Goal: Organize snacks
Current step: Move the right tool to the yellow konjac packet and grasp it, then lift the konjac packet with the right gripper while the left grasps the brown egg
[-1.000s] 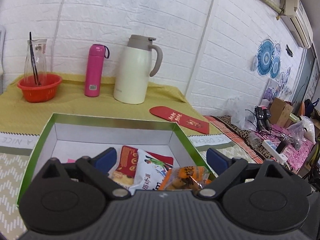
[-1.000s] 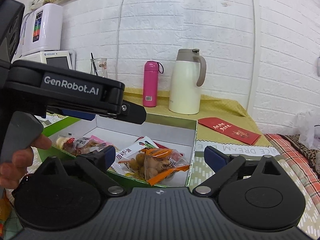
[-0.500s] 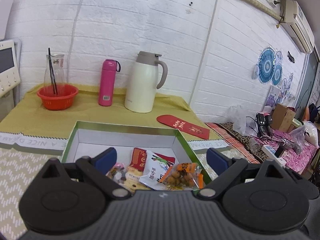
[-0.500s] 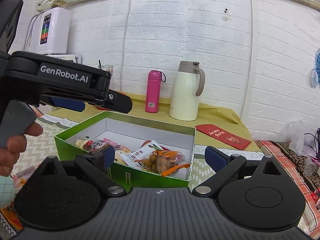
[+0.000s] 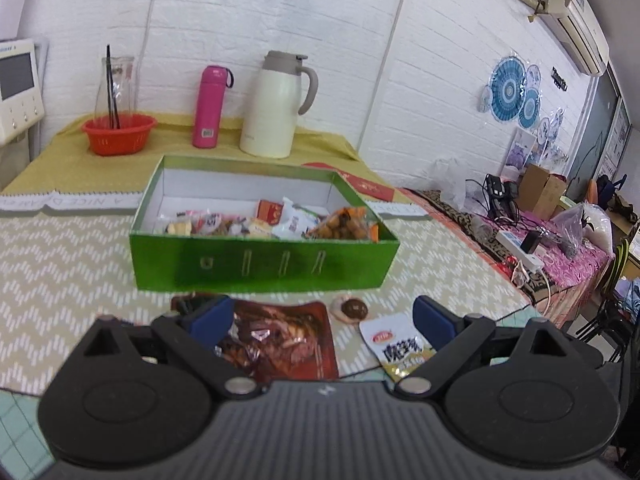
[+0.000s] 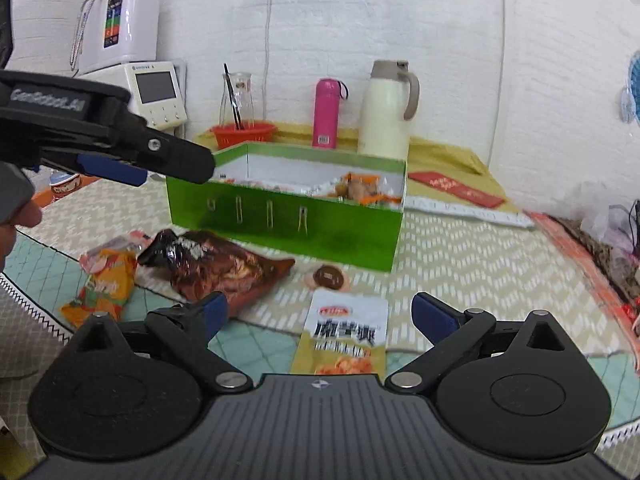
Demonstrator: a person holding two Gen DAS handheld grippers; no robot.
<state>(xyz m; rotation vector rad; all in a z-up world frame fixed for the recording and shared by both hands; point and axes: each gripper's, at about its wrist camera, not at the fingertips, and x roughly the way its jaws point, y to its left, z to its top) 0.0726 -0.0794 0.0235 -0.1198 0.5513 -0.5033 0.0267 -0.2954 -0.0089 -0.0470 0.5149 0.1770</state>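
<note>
A green box [image 5: 264,262] [image 6: 288,220] holds several snack packets, among them an orange pack of nuts [image 5: 346,226]. On the table in front of it lie a dark red snack bag [image 5: 280,340] [image 6: 224,268], a small round brown sweet [image 5: 352,309] [image 6: 328,277], a white and yellow pouch [image 5: 400,350] [image 6: 346,332] and an orange packet [image 6: 106,286]. My left gripper [image 5: 326,320] is open and empty above the red bag; it also shows at the left of the right wrist view [image 6: 120,168]. My right gripper [image 6: 316,314] is open and empty above the pouch.
At the back stand a white thermos jug [image 5: 276,106], a pink bottle [image 5: 208,106] and a red basket [image 5: 118,134] with a glass carafe. A red envelope [image 6: 456,188] lies right of the box. A cluttered side table [image 5: 540,248] is at the right.
Both grippers have pulled back from above the box, away and lower. The loose packets in front of the box have come into view. Both stay open and empty.
</note>
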